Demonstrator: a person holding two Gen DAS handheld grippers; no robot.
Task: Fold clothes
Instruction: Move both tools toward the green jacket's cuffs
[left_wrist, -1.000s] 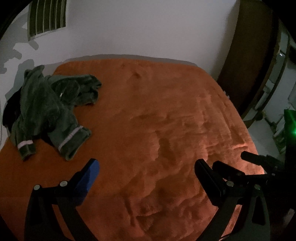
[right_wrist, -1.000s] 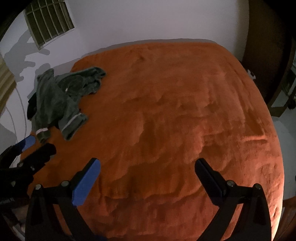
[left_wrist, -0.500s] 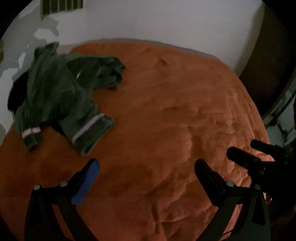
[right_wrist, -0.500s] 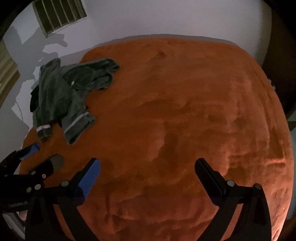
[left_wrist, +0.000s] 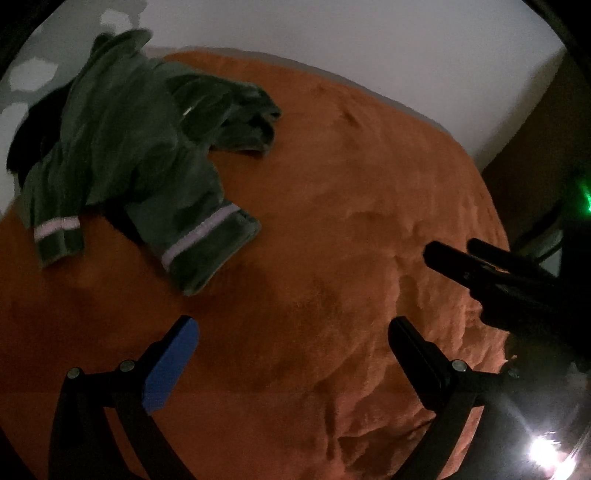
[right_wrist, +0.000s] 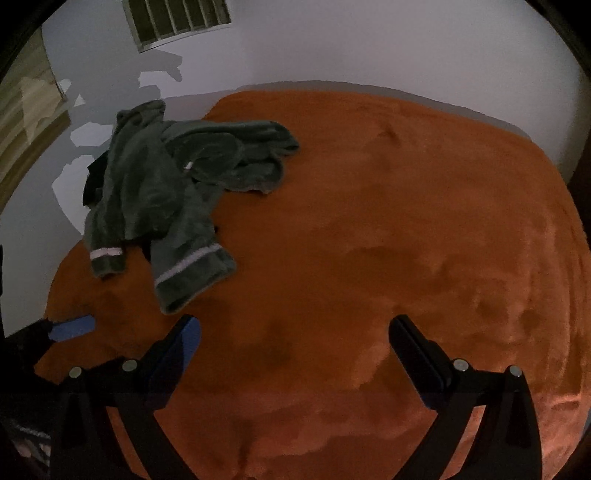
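Observation:
A crumpled dark green garment (left_wrist: 140, 147) (right_wrist: 166, 184) with pale stripes at its cuffs lies at the far left of a bed under an orange plush blanket (left_wrist: 332, 221) (right_wrist: 369, 240). My left gripper (left_wrist: 291, 328) hovers open over the blanket, just short of the nearest cuff. The right gripper (right_wrist: 295, 328) is open too, close to the same cuff, with nothing between its fingers. In the left wrist view the right gripper (left_wrist: 458, 251) shows at the right. One blue pad of the left gripper (right_wrist: 72, 328) appears at the left of the right wrist view.
A white wall (right_wrist: 332, 44) runs behind the bed, with a barred vent (right_wrist: 177, 18) high on it. A dark wooden door or wardrobe (left_wrist: 546, 147) stands to the right. The garment's far side rests against the wall. A bright glare (left_wrist: 543, 450) sits at the lower right.
Both grippers have moved forward and left toward the green garment, which now looks larger and nearer. Both stay open; the garment itself has not moved.

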